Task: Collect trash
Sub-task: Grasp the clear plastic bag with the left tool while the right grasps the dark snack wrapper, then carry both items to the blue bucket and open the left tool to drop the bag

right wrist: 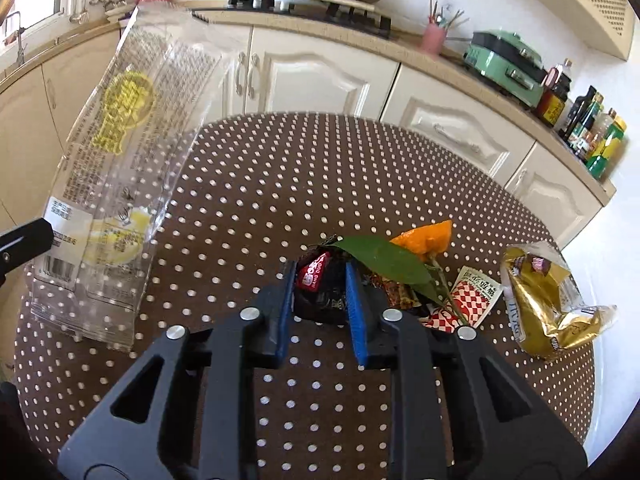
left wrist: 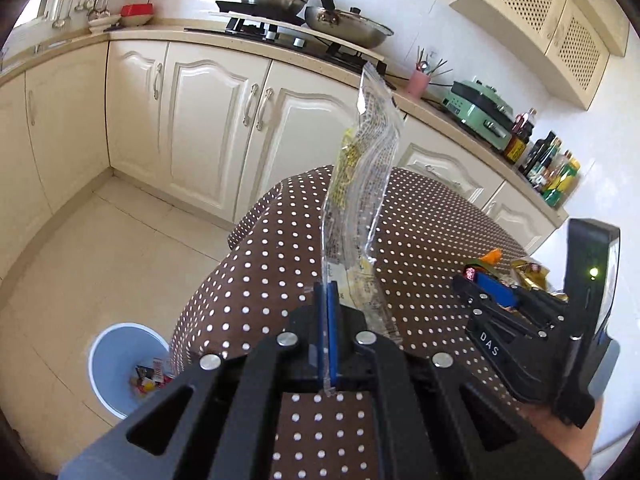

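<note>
My left gripper (left wrist: 326, 300) is shut on a long clear plastic wrapper (left wrist: 360, 200) with yellow print and holds it upright above the dotted table (left wrist: 260, 280). The wrapper also shows in the right wrist view (right wrist: 116, 168), with the left fingertip (right wrist: 28, 236) at its lower edge. My right gripper (right wrist: 320, 284) has its blue pads against both sides of a dark crumpled wrapper with a red label (right wrist: 320, 284) on the table. A blue trash bin (left wrist: 120, 364) with several scraps inside stands on the floor left of the table.
Beside the dark wrapper lie a green leaf (right wrist: 384, 258), orange peel (right wrist: 428, 238), a red-checked packet (right wrist: 472, 298) and a gold wrapper (right wrist: 544, 300). Cream cabinets, a stove with pans (left wrist: 280, 4), a green appliance (right wrist: 508, 64) and bottles (right wrist: 592, 132) line the counter behind.
</note>
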### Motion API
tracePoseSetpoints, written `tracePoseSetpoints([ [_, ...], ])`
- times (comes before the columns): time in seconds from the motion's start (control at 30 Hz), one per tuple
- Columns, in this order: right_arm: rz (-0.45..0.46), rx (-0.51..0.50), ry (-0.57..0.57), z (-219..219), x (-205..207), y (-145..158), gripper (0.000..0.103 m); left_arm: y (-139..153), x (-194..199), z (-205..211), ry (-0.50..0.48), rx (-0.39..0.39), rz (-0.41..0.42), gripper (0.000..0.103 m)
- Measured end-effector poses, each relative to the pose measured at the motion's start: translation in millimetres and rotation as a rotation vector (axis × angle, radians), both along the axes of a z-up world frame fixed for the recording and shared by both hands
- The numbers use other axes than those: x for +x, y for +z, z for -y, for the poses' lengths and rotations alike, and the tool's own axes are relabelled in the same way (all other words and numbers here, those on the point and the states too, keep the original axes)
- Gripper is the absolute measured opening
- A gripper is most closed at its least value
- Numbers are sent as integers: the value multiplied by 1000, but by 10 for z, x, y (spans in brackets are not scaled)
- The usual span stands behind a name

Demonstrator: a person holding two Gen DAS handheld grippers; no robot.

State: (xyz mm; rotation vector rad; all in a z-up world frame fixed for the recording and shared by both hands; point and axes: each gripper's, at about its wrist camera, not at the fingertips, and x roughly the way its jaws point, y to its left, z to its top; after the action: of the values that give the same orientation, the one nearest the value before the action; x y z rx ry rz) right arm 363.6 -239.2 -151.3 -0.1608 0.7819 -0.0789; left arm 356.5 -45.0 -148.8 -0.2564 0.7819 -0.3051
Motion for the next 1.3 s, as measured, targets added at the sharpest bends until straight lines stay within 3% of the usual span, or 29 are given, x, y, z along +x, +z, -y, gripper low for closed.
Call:
tracePoseSetpoints([
  [0.13, 60, 91, 57, -135, -187, 187, 14, 104, -133, -188, 19, -39, 27, 1],
  [0.47, 105, 259, 220, -754, -480, 483, 13, 313, -507, -801, 92, -91, 61, 1],
  [0.8, 92, 338, 404, -1795, -522, 515, 13, 261, -782, -1734, 246, -41, 56, 1],
  [1.0, 27, 393, 522, -2501, -395, 307, 13, -12, -825, -2377, 361, 4, -8, 1],
  [1.3, -148, 437, 578, -3199, -55, -504, 13, -823, -534, -2870, 451, 83, -194, 1],
])
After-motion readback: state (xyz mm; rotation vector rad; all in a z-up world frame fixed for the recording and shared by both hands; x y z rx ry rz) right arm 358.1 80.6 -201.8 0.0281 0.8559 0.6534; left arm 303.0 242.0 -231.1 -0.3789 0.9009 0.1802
